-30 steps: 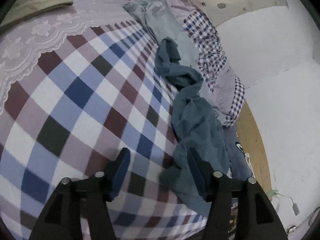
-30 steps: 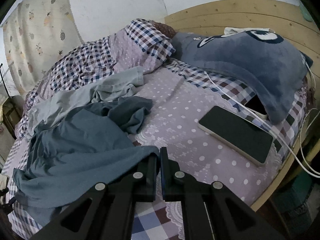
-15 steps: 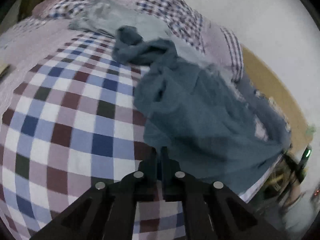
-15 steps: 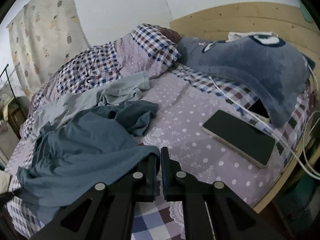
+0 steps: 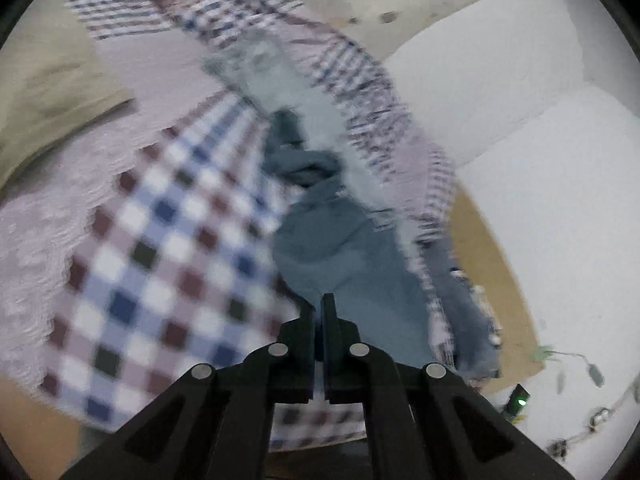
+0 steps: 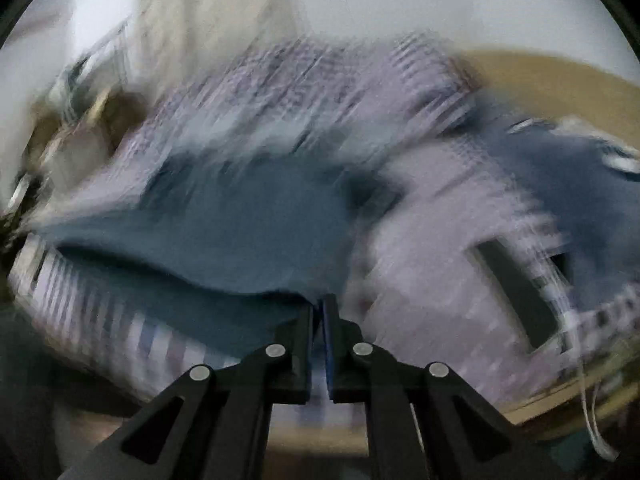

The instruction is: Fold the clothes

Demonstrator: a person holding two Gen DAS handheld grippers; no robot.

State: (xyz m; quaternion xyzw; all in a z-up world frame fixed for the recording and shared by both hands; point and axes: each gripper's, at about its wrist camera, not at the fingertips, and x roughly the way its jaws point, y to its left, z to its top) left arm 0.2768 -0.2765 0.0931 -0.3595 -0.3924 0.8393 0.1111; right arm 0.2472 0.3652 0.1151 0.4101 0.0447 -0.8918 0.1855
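Left gripper (image 5: 319, 312) and right gripper (image 6: 319, 314): jaws pressed together, each pinching an edge of the teal garment (image 5: 344, 248), stretching it toward 12 o'clock above the bed (image 5: 160, 240) for folding.

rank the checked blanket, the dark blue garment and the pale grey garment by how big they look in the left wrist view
1. checked blanket, covers the most of the picture
2. dark blue garment, though it lies nearer the camera, which may flatter it
3. pale grey garment, farther off and blurred, so its true size is unsure
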